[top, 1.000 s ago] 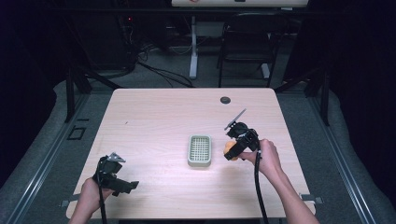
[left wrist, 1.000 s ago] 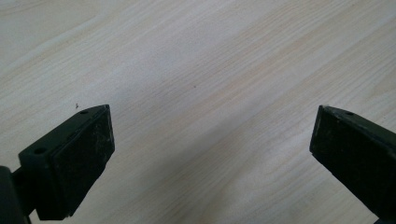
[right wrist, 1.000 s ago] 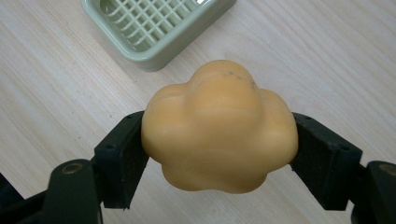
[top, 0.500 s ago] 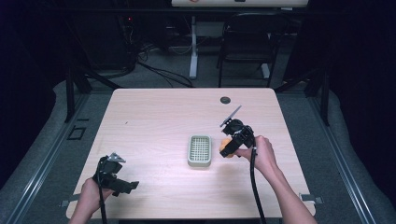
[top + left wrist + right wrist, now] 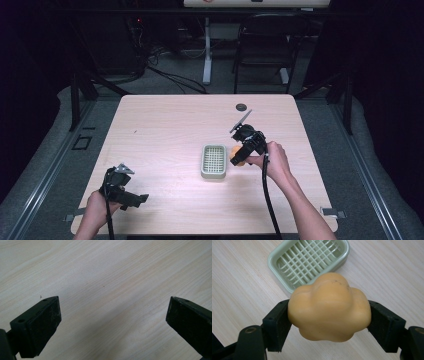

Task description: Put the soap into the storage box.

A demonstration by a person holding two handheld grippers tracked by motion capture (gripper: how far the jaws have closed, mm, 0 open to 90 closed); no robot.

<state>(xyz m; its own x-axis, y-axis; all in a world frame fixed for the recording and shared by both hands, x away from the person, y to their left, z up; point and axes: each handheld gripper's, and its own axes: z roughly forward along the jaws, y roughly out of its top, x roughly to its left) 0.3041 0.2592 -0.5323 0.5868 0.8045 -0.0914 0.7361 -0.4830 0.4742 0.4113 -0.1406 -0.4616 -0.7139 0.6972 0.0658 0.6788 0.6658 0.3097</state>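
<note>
currently: right gripper point(image 5: 329, 322) clamps orange lobed soap point(image 5: 329, 308) beside green soap dish point(image 5: 309, 261); smooth curves risk slipping. left gripper point(image 5: 112, 322) wide open, empty.

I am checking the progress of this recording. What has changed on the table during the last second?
The right tool, shut on the orange lumpy object, has moved left, bringing it up beside the green soap dish. The dish itself stayed in place. The left tool stayed open and idle near the table's front left corner.

One orange soap point(image 5: 329, 307), one green soap dish point(image 5: 214, 161), two hand-held grippers, one table point(image 5: 165, 130)
</note>
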